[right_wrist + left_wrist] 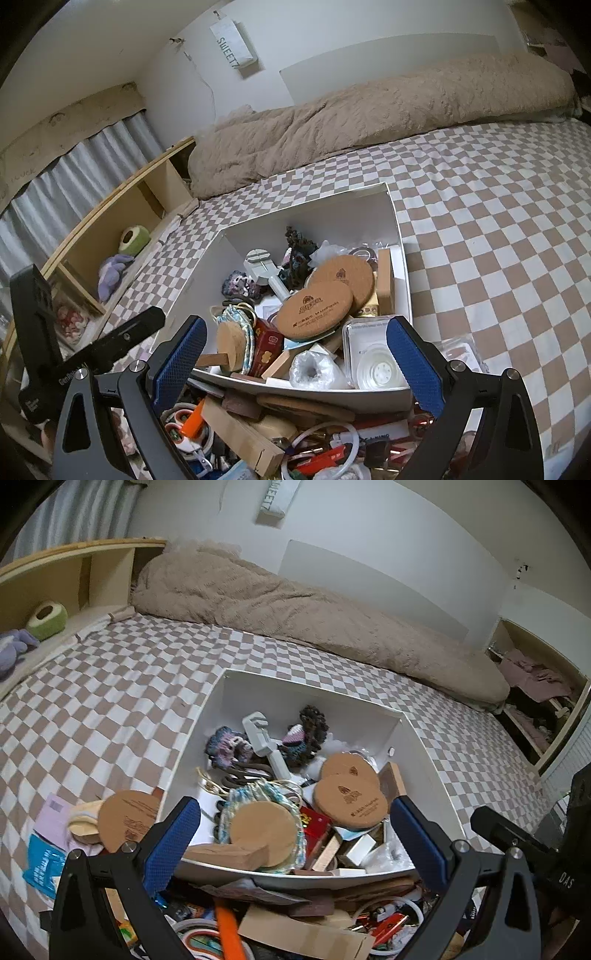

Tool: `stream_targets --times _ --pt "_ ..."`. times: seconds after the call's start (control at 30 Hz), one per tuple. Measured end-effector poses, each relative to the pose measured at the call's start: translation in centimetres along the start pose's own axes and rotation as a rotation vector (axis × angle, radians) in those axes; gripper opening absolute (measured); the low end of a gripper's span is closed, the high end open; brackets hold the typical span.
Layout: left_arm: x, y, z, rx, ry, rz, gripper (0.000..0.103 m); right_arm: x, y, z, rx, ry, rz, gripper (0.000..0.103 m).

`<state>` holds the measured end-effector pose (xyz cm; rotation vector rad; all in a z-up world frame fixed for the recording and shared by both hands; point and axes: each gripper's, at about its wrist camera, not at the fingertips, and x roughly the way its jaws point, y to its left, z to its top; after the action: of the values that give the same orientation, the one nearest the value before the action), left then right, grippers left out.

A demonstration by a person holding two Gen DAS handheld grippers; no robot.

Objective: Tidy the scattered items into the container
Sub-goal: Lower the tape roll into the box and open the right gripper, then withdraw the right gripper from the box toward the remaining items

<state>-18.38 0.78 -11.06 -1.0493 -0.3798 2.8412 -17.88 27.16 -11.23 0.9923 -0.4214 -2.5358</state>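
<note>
Bed: a bed [122, 686] with a brown and white checked sheet.
Blanket: a fluffy tan blanket [295, 609] lies along the far side by the wall.
Box: a white box [192, 746] sits on the sheet, full of small things.
Beside the box: a round cork mat [127, 818], a pink paper [55, 810] and a blue packet [42, 864].
Near edge: a pile of loose things [295, 919].
</note>
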Motion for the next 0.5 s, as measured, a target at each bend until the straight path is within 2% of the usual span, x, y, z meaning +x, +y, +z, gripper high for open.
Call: stream_targets --times 0.1,0.5 --pt "-0.2 0.2 0.1 0.010 -0.007 0.023 0.103 -0.2 0.4 -0.2 -0.036 -0.008 -0.035 0.103" --pt "-1.0 0.6 -0.2 0.053 -0.017 0.092 0.103 -1.0 1.1 -0.9 -0.127 -0.053 -0.117 0.103"
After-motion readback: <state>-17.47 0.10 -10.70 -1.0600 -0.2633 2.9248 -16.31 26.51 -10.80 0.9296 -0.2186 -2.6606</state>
